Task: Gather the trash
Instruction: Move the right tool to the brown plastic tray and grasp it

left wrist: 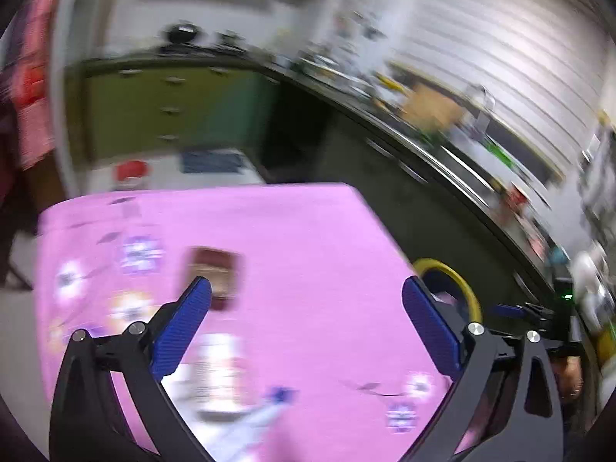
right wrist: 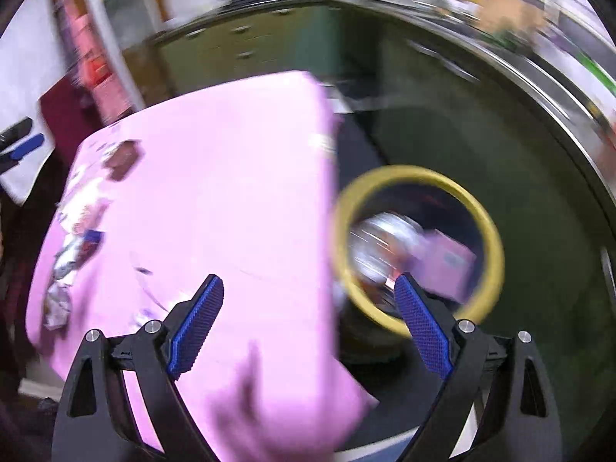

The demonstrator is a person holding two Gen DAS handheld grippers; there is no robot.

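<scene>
Two claws in view, both frames badly smeared by blur. Pink cloth covers the tabletop [left wrist: 308, 238], printed with small flower-like marks. Beside its edge, lower down, stands a dark bin with a yellow rim [right wrist: 483, 211]; inside it lie a crumpled silvery wrapper [right wrist: 379, 231] and a pink packet [right wrist: 448, 263]. On the cloth: a pale printed packet [left wrist: 221, 371] near the left claw, a dark red-brown packet [left wrist: 213, 269] farther out, and a string of crumpled wrappers [right wrist: 63, 273] along the far-left edge in the right wrist view. Left claw [left wrist: 307, 296] spread wide, nothing between its fingers. Right claw [right wrist: 308, 292] likewise spread and empty, over the cloth's edge and the bin.
</scene>
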